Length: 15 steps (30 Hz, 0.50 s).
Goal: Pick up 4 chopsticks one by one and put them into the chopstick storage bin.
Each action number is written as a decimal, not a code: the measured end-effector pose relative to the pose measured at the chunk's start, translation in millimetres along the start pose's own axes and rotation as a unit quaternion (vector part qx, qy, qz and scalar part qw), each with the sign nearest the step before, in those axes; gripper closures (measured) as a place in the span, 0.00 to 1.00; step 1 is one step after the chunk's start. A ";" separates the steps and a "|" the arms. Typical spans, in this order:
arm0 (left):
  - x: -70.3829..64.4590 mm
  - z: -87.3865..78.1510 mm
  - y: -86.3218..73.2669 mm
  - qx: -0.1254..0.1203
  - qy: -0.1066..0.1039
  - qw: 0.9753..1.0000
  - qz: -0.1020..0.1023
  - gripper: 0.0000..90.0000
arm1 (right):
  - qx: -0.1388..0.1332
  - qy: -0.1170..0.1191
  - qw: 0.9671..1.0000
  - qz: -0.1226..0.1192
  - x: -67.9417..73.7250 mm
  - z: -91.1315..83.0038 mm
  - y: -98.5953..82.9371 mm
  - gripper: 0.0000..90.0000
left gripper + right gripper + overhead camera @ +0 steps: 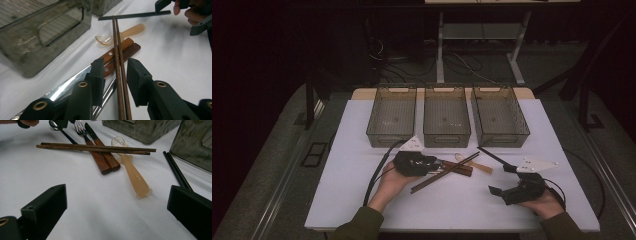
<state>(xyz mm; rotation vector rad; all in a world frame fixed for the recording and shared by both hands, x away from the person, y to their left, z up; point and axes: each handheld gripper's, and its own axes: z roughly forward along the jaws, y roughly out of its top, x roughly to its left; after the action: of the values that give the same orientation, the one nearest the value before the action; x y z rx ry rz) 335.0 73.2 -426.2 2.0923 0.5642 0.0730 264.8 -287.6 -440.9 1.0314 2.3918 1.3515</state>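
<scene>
Left tongs (116, 82) straddle the brown chopsticks (119, 72) on the table (175, 65), apparently not yet clenched; close squarely on both sticks, clear of the knives. Right tongs (117, 220) gape, empty.

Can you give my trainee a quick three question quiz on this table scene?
1. How many bins stand at the table's far edge?
2. True or false: the brown chopsticks lie between the left gripper jaws.
3. The pale spoon lies: A) in a bin, B) on the table, C) in the right gripper?

Key: 1. three; 2. true; 3. B
</scene>
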 end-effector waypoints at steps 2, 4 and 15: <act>-1.5 4.8 0.3 0.008 -0.003 1.000 0.001 0.78 | 0.000 0.001 1.000 0.001 0.1 -0.3 0.1 0.03; -2.5 6.6 0.3 0.014 -0.005 1.000 0.003 0.80 | -0.002 0.001 1.000 0.000 0.0 -0.7 0.1 0.03; -5.4 12.9 -2.9 0.050 -0.009 0.999 0.014 0.86 | -0.002 0.003 1.000 -0.002 0.7 -0.4 0.1 0.03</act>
<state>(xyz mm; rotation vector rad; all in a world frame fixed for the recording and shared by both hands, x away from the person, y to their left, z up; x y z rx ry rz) 332.6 62.2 -434.9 2.1968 0.5370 0.0427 264.1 -287.4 -440.5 1.0214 2.3935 1.3607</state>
